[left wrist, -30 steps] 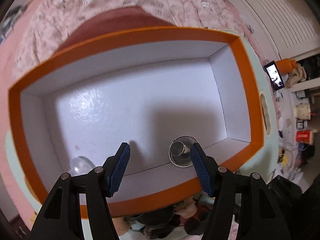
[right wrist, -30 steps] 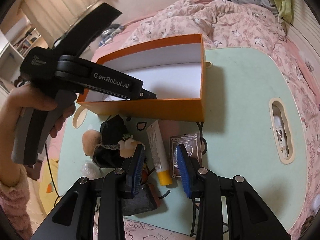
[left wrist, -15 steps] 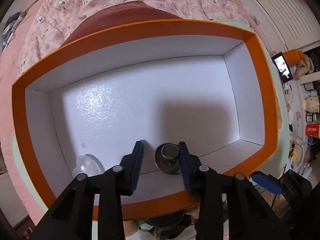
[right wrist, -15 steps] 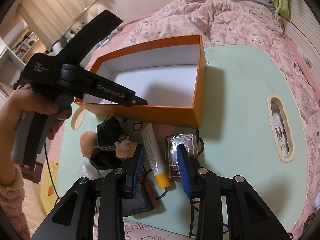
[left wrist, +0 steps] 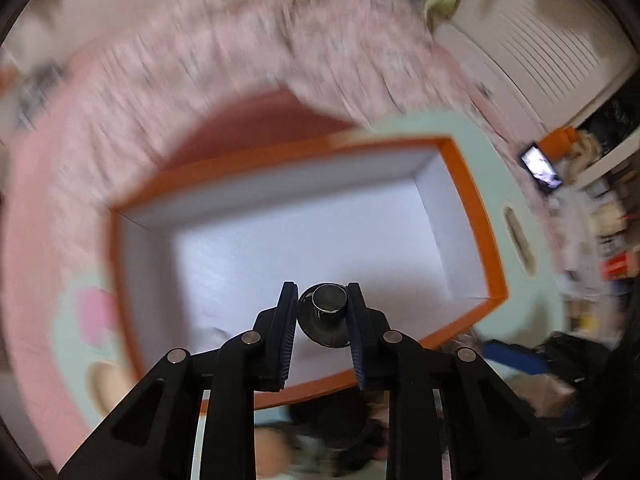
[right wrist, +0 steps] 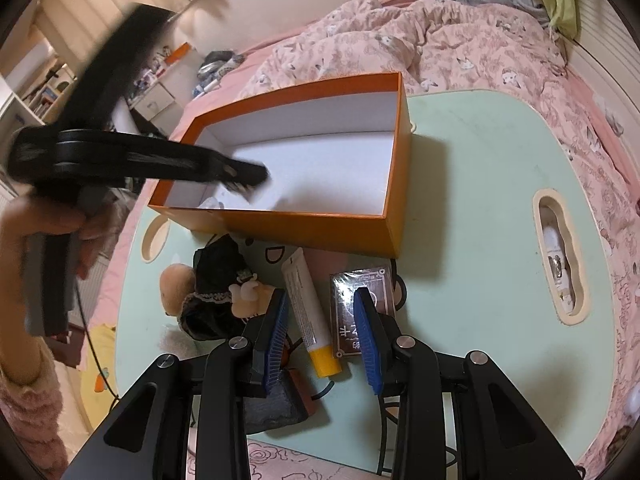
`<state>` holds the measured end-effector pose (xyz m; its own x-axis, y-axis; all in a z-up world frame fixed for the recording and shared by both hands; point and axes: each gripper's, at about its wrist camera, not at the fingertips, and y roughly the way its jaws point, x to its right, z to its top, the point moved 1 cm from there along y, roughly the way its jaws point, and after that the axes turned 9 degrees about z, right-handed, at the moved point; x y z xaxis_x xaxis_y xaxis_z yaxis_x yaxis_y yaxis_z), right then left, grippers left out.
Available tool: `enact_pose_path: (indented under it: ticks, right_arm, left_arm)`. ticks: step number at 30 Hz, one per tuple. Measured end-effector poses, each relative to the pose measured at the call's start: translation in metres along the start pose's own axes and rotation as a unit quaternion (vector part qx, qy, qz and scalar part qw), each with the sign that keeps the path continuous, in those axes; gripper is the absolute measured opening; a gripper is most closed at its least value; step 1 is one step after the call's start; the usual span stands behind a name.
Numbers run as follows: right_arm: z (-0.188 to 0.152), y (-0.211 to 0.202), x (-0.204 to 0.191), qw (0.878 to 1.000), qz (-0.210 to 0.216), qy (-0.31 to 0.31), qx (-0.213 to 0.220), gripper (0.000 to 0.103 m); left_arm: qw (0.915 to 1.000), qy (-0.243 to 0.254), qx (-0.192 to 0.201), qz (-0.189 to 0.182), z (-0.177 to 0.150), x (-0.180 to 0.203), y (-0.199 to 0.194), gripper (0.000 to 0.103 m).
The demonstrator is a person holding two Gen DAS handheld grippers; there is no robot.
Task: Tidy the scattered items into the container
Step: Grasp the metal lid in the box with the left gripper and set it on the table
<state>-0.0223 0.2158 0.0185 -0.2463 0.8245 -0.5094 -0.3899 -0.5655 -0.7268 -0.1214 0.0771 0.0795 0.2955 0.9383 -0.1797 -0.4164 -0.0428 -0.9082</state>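
Mint table, orange box: left hand-held gripper clamped on metal funnel-like piece; right hand-held gripper part-open, empty.

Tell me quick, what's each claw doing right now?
Left gripper: just closed, pinching a small shiny metal piece over the orange box.
Right gripper: partly open, holding nothing.

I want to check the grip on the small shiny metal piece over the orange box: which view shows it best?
The left wrist view: the small metal piece sits sharp and centred, clamped between the left hand-held gripper pads above the orange box. The right wrist view shows only that gripper's blurred side over the box; the piece itself cannot be made out there.
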Motion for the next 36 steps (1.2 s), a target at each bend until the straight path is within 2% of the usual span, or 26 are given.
enact_pose_path:
  ticks: [1,5,7,9,13,15,17,19,21,22,25,29,31,33,34,35,36]
  right_arm:
    - [0.0,0.0,-0.001,1.0,0.0,0.0,0.0,0.033]
    - [0.0,0.0,-0.002,1.0,-0.001,0.001,0.001,0.033]
    - [0.001,0.001,-0.003,1.0,-0.002,-0.002,-0.001,0.033]
    - [0.001,0.002,-0.006,1.0,-0.003,-0.003,-0.003,0.033]
    - [0.001,0.002,-0.012,1.0,-0.004,-0.008,-0.002,0.033]
    - [0.002,0.002,-0.016,1.0,-0.003,-0.012,-0.003,0.033]
    - [0.004,0.003,-0.023,1.0,-0.001,-0.019,-0.005,0.033]
    - [0.009,0.004,-0.029,1.0,0.007,-0.023,-0.007,0.033]
    - [0.02,0.007,-0.04,0.999,0.029,-0.029,-0.007,0.033]
    - [0.025,0.009,-0.045,0.999,0.038,-0.03,-0.011,0.033]
    - [0.051,0.023,-0.061,0.997,0.065,-0.029,-0.032,0.033]
    - [0.089,0.064,-0.078,0.992,0.078,-0.014,-0.097,0.033]
    - [0.103,0.091,-0.08,0.988,0.078,0.008,-0.137,0.033]
    - [0.111,0.119,-0.083,0.982,0.068,0.013,-0.178,0.033]
    - [0.114,0.132,-0.086,0.98,0.056,0.008,-0.192,0.033]
    - [0.116,0.141,-0.089,0.979,0.047,0.004,-0.2,0.033]
    - [0.117,0.15,-0.092,0.977,0.035,-0.003,-0.209,0.033]
  left_arm:
    - [0.9995,0.01,0.023,0.019,-0.006,0.002,-0.01,0.025]
    - [0.9979,0.001,0.065,0.01,-0.027,-0.003,-0.032,0.025]
    - [0.9951,-0.001,0.095,0.027,-0.039,-0.008,-0.044,0.025]
    - [0.9932,-0.011,0.113,0.025,-0.051,-0.013,-0.053,0.025]
    - [0.99,-0.056,0.12,-0.047,-0.091,-0.028,-0.064,0.025]
    - [0.9883,-0.076,0.114,-0.066,-0.113,-0.033,-0.063,0.025]
    - [0.986,-0.1,0.103,-0.085,-0.137,-0.04,-0.056,0.025]
    - [0.9825,-0.118,0.081,-0.119,-0.156,-0.04,-0.044,0.025]
    - [0.9771,-0.124,0.063,-0.161,-0.173,-0.032,-0.034,0.025]
    - [0.9763,-0.125,0.063,-0.165,-0.178,-0.026,-0.032,0.025]
    - [0.9744,-0.133,0.071,-0.167,-0.189,-0.014,-0.024,0.025]
    - [0.9687,-0.144,0.061,-0.193,-0.195,-0.005,-0.012,0.025]
    - [0.9715,-0.144,0.061,-0.178,-0.195,-0.002,-0.008,0.025]
    - [0.9764,-0.145,0.066,-0.146,-0.195,0.0,-0.006,0.025]
    - [0.9781,-0.146,0.067,-0.132,-0.195,0.0,-0.005,0.03]
    - [0.9784,-0.148,0.067,-0.127,-0.195,0.0,-0.004,0.038]
    - [0.9776,-0.151,0.07,-0.129,-0.195,-0.001,-0.003,0.041]
